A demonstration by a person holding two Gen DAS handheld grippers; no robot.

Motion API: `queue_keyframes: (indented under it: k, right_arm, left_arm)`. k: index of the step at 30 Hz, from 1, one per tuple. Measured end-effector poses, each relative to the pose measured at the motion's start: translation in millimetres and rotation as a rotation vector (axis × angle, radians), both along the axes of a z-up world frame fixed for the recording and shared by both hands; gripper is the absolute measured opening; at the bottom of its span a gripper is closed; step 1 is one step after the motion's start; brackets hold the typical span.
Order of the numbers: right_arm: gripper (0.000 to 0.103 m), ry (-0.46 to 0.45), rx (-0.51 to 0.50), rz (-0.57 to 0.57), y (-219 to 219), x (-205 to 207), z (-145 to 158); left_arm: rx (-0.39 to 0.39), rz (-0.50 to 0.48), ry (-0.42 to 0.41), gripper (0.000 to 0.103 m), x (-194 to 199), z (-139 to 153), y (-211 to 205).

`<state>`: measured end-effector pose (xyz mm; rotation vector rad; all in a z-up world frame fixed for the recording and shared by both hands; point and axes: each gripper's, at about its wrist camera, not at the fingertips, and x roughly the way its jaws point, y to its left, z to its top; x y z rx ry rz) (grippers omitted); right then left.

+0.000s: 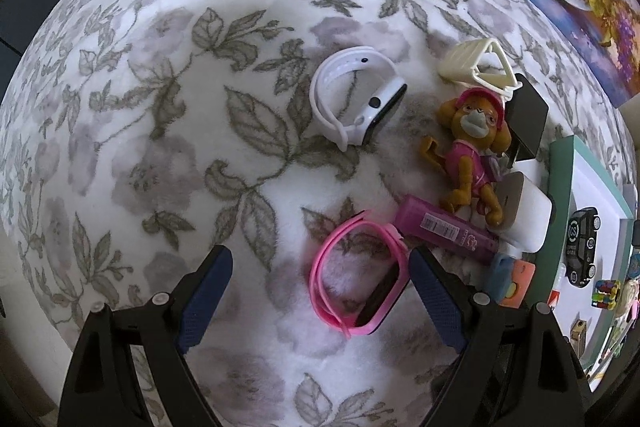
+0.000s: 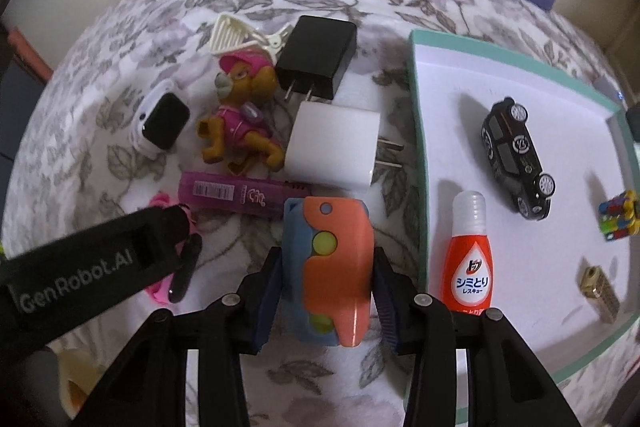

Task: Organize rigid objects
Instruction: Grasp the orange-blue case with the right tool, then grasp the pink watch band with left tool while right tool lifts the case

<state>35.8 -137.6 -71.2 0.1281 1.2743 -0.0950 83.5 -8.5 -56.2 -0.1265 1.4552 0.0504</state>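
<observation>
The orange-and-blue plastic toy [image 2: 328, 267] sits clamped in the right gripper [image 2: 326, 291], just beside the teal-rimmed white tray's [image 2: 418, 155] left edge. The left gripper [image 1: 320, 291] hangs wide around the pink watch [image 1: 356, 279]. Next move, probably: carry the toy over the rim.

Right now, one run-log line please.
left gripper: open at pink watch | right gripper: shut on orange-blue toy | tray: car, bottle
</observation>
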Motion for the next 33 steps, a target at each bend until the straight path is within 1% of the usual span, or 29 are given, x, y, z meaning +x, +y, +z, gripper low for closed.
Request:
queue_keyframes:
  k: [3,8,12,15,17,22,24,28,30,33]
  right_arm:
    - [0.046,-0.004,-0.028,0.022,5,0,-1]
    - [0.045,-0.008,-0.006,0.025,2,-3,-1]
    - [0.045,-0.01,-0.009,0.033,0,-5,-1]
    - [0.045,-0.008,-0.006,0.037,-1,-7,0]
    - [0.045,-0.008,-0.006,0.039,-1,-5,0]
    - [0.045,-0.006,-0.006,0.044,0,-4,-1]
    - [0.045,-0.005,-0.005,0.046,0,-4,-1]
    - [0.045,-0.005,-0.003,0.045,0,-5,-1]
    - [0.046,-0.005,-0.003,0.046,-1,-5,-1]
    - [0.045,-0.006,0.0,0.044,-1,-5,-1]
  left_arm:
    - [0.005,-0.01,0.0,0.09,0,0,-4]
    - [-0.007,-0.029,-0.003,0.09,-2,1,-13]
    - [-0.017,-0.047,-0.007,0.09,-3,1,-21]
    - [-0.007,-0.059,-0.001,0.09,-2,-3,-29]
    - [-0.008,-0.063,0.006,0.089,-1,-12,-32]
    - [0.01,-0.074,0.012,0.079,-2,-19,-39]
    - [0.032,-0.078,0.007,0.071,-2,-20,-41]
    - [0.021,-0.087,-0.004,0.064,-4,-21,-41]
    - [0.012,-0.091,-0.014,0.055,-4,-20,-42]
    - [-0.015,-0.074,-0.018,0.055,-4,-16,-41]
